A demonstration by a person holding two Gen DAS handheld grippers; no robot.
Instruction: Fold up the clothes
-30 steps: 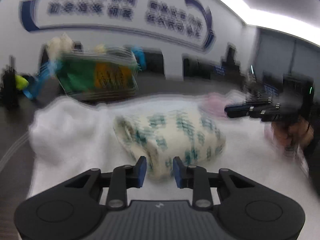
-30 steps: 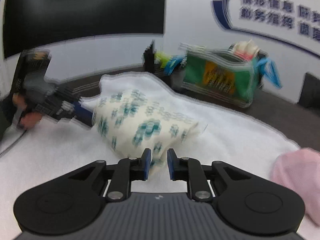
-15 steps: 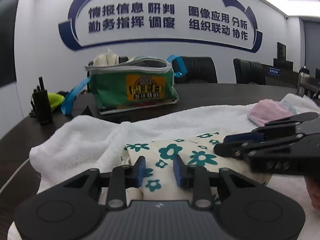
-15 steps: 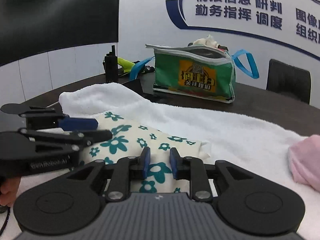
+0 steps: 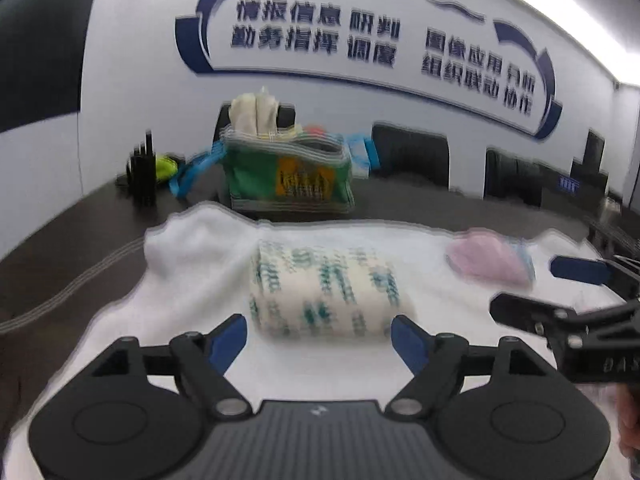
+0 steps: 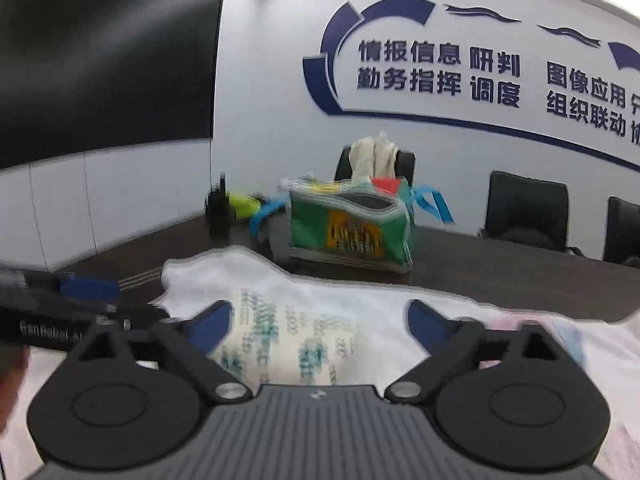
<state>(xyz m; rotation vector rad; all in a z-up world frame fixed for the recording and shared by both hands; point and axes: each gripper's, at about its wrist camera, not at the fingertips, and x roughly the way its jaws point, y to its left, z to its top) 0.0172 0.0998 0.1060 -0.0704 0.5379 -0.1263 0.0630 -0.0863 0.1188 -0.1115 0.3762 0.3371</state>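
Floral garment [image 5: 324, 292], cream with teal flower print, lies as a compact folded bundle on a white towel [image 5: 192, 248] spread over a dark conference table [image 5: 72, 236]. The bundle sits near the middle of the towel, apart from both grippers, and nothing touches it. The towel likely serves as a clean, soft work surface for folding.

The left gripper [image 5: 320, 338] hovers low in front of the bundle with its blue-padded fingers spread wide and nothing between them. The right gripper [image 6: 318, 322] is also spread wide and empty; in its own view the bundle [image 6: 280, 340] shows between and beyond its fingers. In the left view, the right gripper enters from the right edge, with its blue pads apart. Both tools being wide and free of the cloth suggests this garment's fold is judged finished, though the frames are blurred by motion.

A pink garment [image 5: 490, 256] lies crumpled toward the right end of the towel, well apart from the folded bundle, probably waiting its turn. Behind the towel stands a green bag [image 5: 288, 178] with blue straps and pale cloth poking out of its top, likely the source of the clothes. A black handheld radio [image 5: 144, 176] stands upright near the table's far left. Black chairs [image 5: 412, 156] line a white wall with blue Chinese lettering.
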